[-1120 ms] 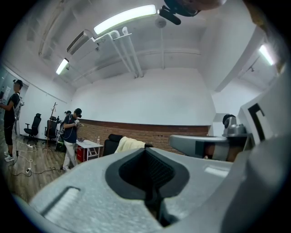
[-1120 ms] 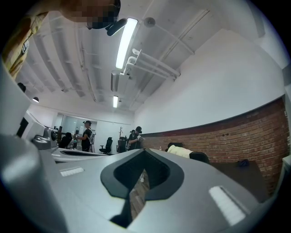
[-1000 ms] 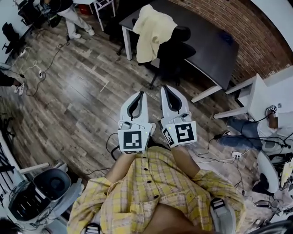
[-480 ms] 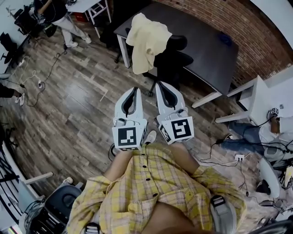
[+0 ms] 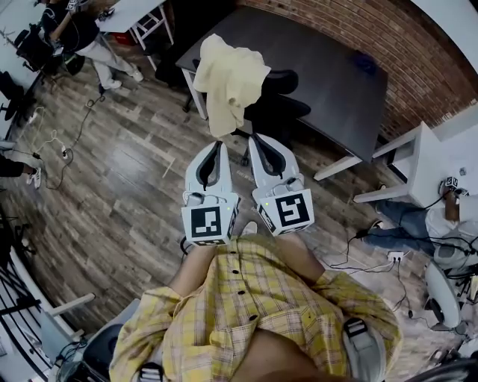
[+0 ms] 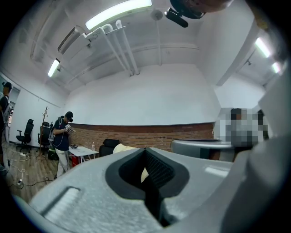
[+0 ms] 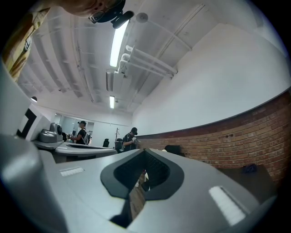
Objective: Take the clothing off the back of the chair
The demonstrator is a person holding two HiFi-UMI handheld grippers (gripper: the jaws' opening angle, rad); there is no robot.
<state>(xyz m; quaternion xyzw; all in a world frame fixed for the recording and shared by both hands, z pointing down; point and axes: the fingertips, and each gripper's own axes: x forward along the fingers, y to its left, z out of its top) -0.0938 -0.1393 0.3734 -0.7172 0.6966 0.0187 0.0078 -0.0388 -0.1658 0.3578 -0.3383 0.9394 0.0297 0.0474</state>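
**Item:** clothing (image 5: 228, 80), pale yellow, draped over the back of a black office chair (image 5: 284, 108). It hangs down the side facing the wearer, hem loose above the floor. Not gripped by anything.

**Chair:** on castors, tucked against the near edge of the dark desk (image 5: 336, 71). A small blue object sits at the desk's far right end, too small to identify.

**Left tongs** (image 5: 214, 144): white, marker cube at rear, held level and pointing twd. the chair. Closed tight, pads meeting, nothing between them. Tip short of the garment, no contact.

**Right tongs** (image 5: 256, 137): just beside the left pair, same heading. Tips together, nothing held. Its own view shows only a thin slit behind the tips, w/ floor seen through it. Also clear of the garment.

**Surface:** wood-plank floor (image 5: 119, 201), grey-brown, glossy in patches. Cables (image 5: 63, 138) trail across it at left, more at right by a power strip.

**Room:** red brick wall (image 5: 388, 37) behind the desk, white wall above it, strip lights (image 6: 119, 12) and pipes on a white ceiling. White desk (image 5: 422, 153) at right. Another white desk (image 5: 138, 13) upper left, w/ a standing person (image 5: 78, 37) next to it. A second person (image 5: 414, 220) low at right, partly cut off.

**Wearer:** yellow plaid shirt (image 5: 254, 306), bottom of the head view.
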